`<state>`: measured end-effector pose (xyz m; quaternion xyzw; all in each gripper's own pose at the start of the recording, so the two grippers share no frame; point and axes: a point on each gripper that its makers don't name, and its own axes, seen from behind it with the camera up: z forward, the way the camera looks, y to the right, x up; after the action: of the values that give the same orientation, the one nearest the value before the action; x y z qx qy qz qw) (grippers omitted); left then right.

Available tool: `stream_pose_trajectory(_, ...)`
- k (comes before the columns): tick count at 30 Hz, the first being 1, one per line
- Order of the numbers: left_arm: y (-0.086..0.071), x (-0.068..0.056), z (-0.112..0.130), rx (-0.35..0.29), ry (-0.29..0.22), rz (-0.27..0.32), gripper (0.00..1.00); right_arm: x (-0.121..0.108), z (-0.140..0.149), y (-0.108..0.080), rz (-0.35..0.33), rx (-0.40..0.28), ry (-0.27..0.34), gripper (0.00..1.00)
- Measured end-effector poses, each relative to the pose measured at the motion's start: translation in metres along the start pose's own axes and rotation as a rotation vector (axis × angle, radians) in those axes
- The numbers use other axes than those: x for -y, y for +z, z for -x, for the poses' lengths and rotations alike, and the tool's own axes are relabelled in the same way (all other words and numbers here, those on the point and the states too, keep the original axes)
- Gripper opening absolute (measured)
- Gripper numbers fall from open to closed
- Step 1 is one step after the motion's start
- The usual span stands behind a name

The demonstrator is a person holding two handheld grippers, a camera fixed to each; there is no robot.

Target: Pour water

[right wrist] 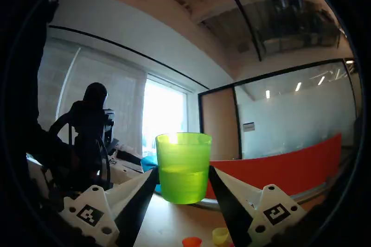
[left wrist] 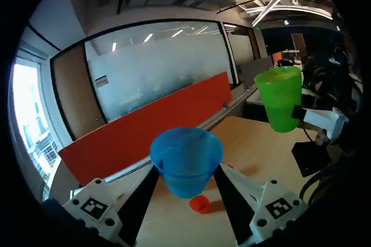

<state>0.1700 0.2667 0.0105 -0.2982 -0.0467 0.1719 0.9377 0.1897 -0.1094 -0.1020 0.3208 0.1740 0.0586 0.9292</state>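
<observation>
Right gripper view: right tool (right wrist: 183, 173) clamps the translucent green plastic cup (right wrist: 183, 180) mid-wall, seemingly half-full; light, flexible, likely slippery, so squeeze gently. Left tool (left wrist: 185, 169) holds the translucent blue plastic cup (left wrist: 186, 159).

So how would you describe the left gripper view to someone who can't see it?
The left gripper grips a blue cup above a wooden table, with a small orange cap lying below it. Farther off at upper right, the right gripper holds up a green cup part-filled with liquid; a red partition runs behind.
</observation>
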Motion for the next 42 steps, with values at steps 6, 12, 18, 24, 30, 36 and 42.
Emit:
stream_pose_trajectory(6,-0.004,0.000,0.028,0.021,-0.084,-0.009,0.81,0.004,-0.005,-0.001,-0.001,-0.010,-0.001,0.81)
stream_pose_trajectory(12,-0.003,-0.003,0.063,0.053,-0.162,-0.014,0.81,0.008,-0.009,-0.002,-0.002,-0.018,-0.002,0.81)
stream_pose_trajectory(18,-0.002,0.002,0.101,0.070,-0.237,-0.050,0.81,0.012,-0.013,-0.002,-0.004,-0.026,-0.003,0.81)
stream_pose_trajectory(24,0.003,-0.001,0.137,0.094,-0.283,-0.071,0.80,0.014,-0.015,-0.001,-0.002,-0.036,-0.001,0.81)
stream_pose_trajectory(30,0.011,-0.009,0.165,0.119,-0.296,-0.068,0.81,0.015,-0.017,-0.001,0.001,-0.046,0.007,0.81)
stream_pose_trajectory(36,0.019,-0.019,0.197,0.145,-0.314,-0.064,0.80,0.015,-0.017,0.000,0.006,-0.047,0.003,0.81)
stream_pose_trajectory(42,0.025,-0.025,0.232,0.176,-0.331,-0.062,0.81,0.016,-0.014,0.002,0.004,-0.051,-0.006,0.81)
